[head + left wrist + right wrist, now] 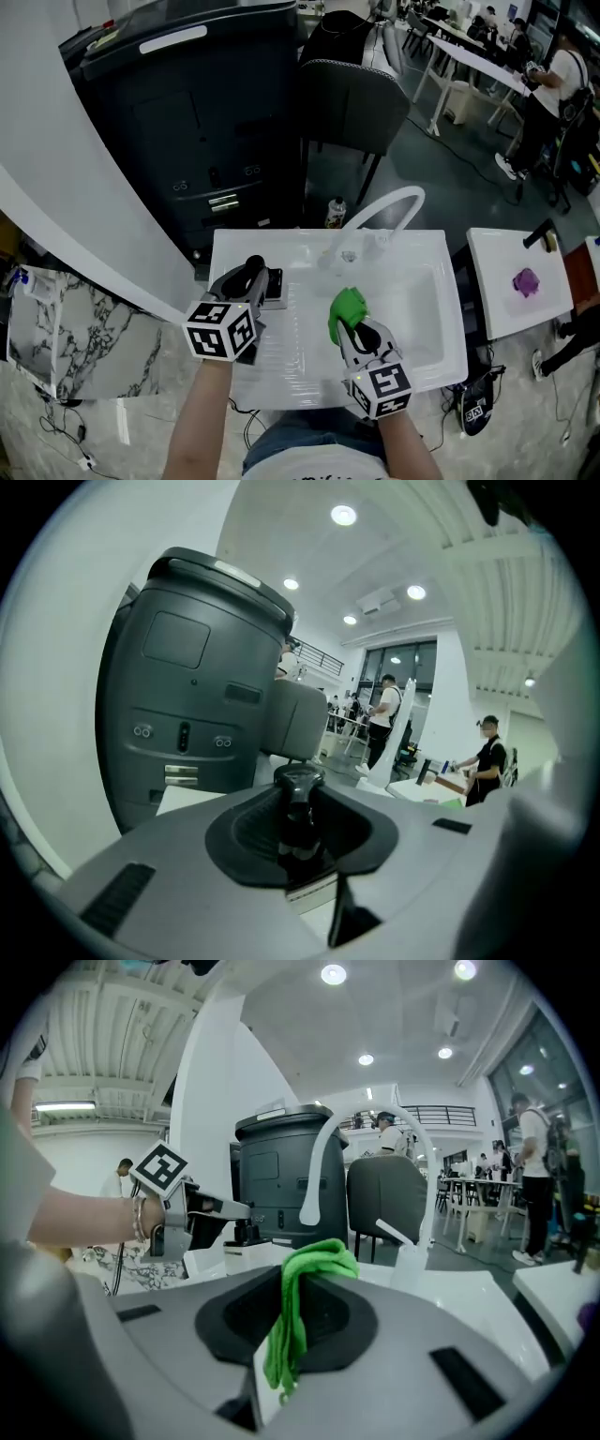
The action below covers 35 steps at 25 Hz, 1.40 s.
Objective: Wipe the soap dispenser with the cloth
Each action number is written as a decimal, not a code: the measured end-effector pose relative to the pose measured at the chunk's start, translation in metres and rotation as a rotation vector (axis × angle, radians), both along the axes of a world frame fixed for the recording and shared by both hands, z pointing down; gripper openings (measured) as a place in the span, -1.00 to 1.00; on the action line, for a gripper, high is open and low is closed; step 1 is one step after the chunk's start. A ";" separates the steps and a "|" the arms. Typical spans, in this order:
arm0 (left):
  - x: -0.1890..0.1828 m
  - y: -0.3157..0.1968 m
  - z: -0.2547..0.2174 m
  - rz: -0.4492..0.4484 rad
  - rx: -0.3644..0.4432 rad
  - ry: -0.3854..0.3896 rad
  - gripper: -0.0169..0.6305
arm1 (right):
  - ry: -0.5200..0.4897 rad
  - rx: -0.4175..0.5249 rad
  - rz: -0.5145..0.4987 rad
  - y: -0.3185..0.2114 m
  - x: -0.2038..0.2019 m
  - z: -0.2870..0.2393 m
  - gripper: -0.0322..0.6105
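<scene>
Gripping the soap dispenser (298,803) by its dark pump neck, my left claw (251,274) holds it upright at the left side of the white sink (427,319). My right claw (356,328) is clamped on the green cloth (298,1312) over the basin, near the dispenser but not touching it.

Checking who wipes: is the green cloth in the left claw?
No, the cloth hangs pinched in the right claw, while the left claw grips the dispenser.
</scene>
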<state>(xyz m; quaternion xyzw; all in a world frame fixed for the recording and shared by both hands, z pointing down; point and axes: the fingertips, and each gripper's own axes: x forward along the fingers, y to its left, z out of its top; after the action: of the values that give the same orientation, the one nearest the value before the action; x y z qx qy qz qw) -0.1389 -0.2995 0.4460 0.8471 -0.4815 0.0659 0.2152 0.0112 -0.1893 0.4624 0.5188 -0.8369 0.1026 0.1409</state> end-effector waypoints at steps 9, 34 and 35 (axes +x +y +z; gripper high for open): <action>0.014 0.040 -0.006 -0.050 -0.184 0.181 -0.66 | 0.026 0.046 -0.067 0.023 -0.025 -0.014 -0.75; 0.012 0.081 -0.018 -0.365 -0.377 0.472 -0.66 | 0.099 0.109 -0.476 0.046 -0.097 -0.026 -0.75; 0.011 0.082 -0.018 -0.367 -0.376 0.472 -0.66 | 0.101 0.108 -0.469 0.046 -0.097 -0.026 -0.75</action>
<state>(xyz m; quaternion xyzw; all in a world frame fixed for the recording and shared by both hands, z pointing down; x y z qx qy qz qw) -0.1280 -0.2178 0.4277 0.6839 -0.5421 -0.0840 0.4810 -0.0857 -0.1434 0.4369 0.3215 -0.9307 -0.0039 0.1747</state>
